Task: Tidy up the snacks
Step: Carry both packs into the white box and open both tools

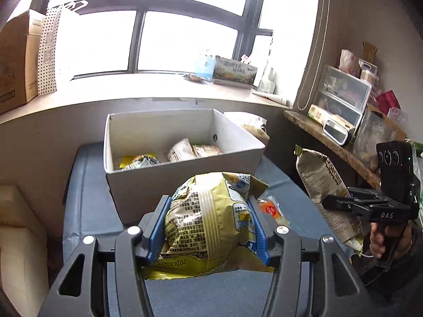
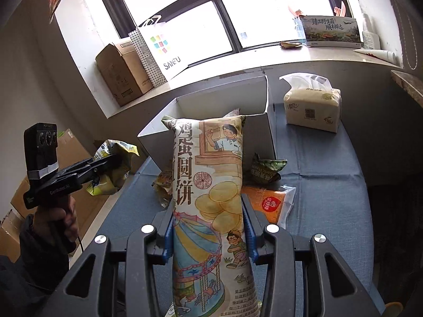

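My left gripper (image 1: pixel 210 206) is shut on a yellow crinkled snack bag (image 1: pixel 211 224), held above the blue-covered table in front of the white box (image 1: pixel 182 185). The box holds several snack packets (image 1: pixel 185 150). My right gripper (image 2: pixel 207 208) is shut on a tall cream egg-biscuit bag (image 2: pixel 211 185), held upright before the white box (image 2: pixel 208 105). The left gripper also shows in the right wrist view (image 2: pixel 111 163) with the yellow bag (image 2: pixel 113 169). The right gripper (image 1: pixel 335 202) and its bag (image 1: pixel 320 179) show in the left wrist view.
On the blue cloth (image 2: pixel 330 185) lie an orange packet (image 2: pixel 267 203), a dark green packet (image 2: pixel 267 169) and a tissue pack (image 2: pixel 312 108). The windowsill carries cardboard boxes (image 2: pixel 121 74) and a paper bag (image 2: pixel 158 50). A cluttered shelf (image 1: pixel 343 105) stands at the right.
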